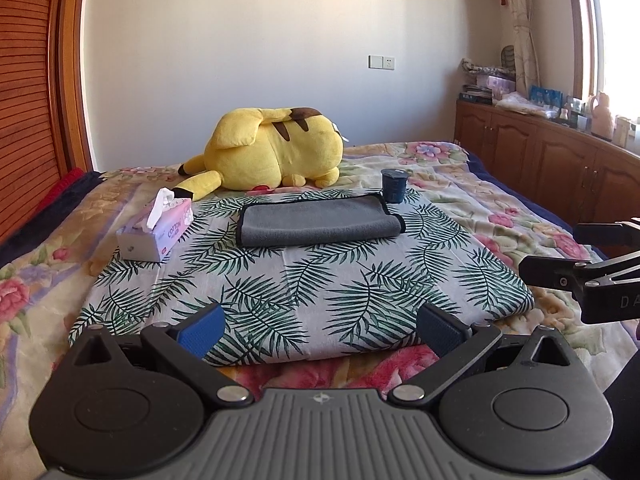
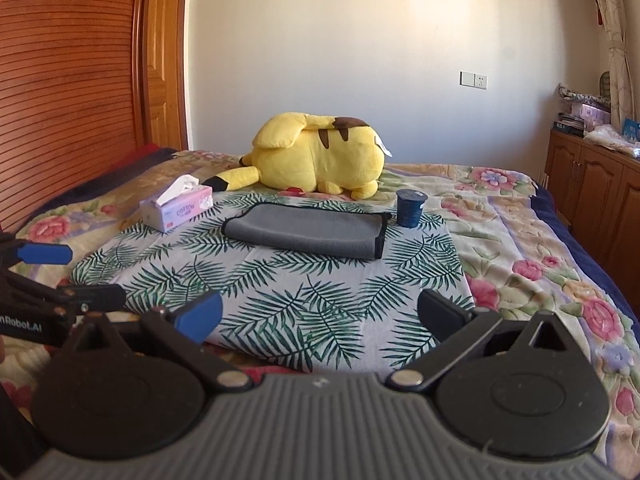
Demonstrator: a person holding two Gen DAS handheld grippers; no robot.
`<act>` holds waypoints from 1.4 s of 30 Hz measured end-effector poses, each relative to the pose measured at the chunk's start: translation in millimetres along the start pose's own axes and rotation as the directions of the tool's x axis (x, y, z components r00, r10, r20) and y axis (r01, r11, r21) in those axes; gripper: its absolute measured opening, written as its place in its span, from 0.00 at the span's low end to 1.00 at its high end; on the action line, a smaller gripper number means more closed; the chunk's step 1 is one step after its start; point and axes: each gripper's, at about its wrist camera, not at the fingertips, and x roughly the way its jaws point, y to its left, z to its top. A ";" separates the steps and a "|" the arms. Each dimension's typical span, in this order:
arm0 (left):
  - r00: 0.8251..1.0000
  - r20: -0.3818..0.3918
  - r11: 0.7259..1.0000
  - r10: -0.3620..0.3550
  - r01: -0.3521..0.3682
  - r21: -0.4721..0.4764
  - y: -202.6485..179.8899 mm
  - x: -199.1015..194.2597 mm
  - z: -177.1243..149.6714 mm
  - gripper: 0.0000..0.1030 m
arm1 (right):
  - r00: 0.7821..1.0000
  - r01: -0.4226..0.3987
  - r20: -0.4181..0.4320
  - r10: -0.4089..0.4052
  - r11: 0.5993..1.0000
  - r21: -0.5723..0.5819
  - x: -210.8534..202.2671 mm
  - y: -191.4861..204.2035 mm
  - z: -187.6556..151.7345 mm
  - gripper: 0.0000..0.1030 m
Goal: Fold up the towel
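Both tools, left tool point(image 1: 320, 328) and right tool point(image 2: 320, 316), gape apart, short of the folded grey towel point(image 1: 318, 220).

A bed point(image 1: 500, 200) covered by a floral blanket point(image 1: 460, 184) fills the middle and lower frame in both views. A leaf-print cloth point(image 1: 304, 280) lies spread at its center. On that cloth sit a folded gray towel point(image 1: 320, 222), a tissue box point(image 1: 158, 232) at left, and a dark cup point(image 1: 394, 186) at right. A yellow plush toy point(image 1: 272, 152) lies behind them on the blanket.
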 end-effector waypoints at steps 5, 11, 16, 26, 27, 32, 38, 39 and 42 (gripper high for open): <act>1.000 0.012 1.000 -0.001 0.001 -0.004 0.0 -0.3 -2.6 0.84 | 1.000 0.003 -0.006 -0.003 1.000 0.002 1.3 -1.7 -3.1 1.00; 1.000 0.026 1.000 0.012 -0.011 -0.023 3.2 2.2 -7.8 0.84 | 1.000 0.014 0.006 -0.014 1.000 0.001 2.6 -2.4 -8.1 1.00; 0.999 0.041 1.000 0.017 -0.017 -0.001 1.4 1.6 -8.9 0.84 | 1.000 0.019 0.012 -0.019 1.000 0.002 3.4 -3.0 -8.6 1.00; 0.995 0.087 0.999 0.039 -0.038 -0.013 3.8 -6.6 -9.6 0.84 | 0.998 0.036 0.058 -0.039 0.998 0.049 -2.9 -9.4 -9.7 1.00; 0.995 0.093 0.999 0.041 -0.040 -0.011 3.8 -7.1 -9.4 0.84 | 0.997 0.037 0.064 -0.040 0.998 0.052 -3.8 -9.6 -9.7 1.00; 0.992 0.117 0.999 0.043 -0.042 -0.007 3.4 -10.4 -8.6 0.84 | 0.995 0.042 0.084 -0.047 0.998 0.057 -6.3 -10.6 -9.4 1.00; 0.988 0.144 0.999 0.052 -0.051 -0.011 4.8 -14.2 -8.1 0.84 | 0.993 0.053 0.106 -0.059 0.997 0.064 -8.9 -12.3 -9.0 1.00; 0.988 0.148 0.999 0.053 -0.052 -0.011 5.4 -14.8 -7.9 0.84 | 0.992 0.056 0.112 -0.063 0.996 0.064 -9.6 -12.2 -9.0 1.00; 0.986 0.157 0.999 0.053 -0.052 -0.013 6.3 -16.1 -7.1 0.84 | 0.989 0.063 0.128 -0.071 0.996 0.063 -11.9 -12.3 -8.8 1.00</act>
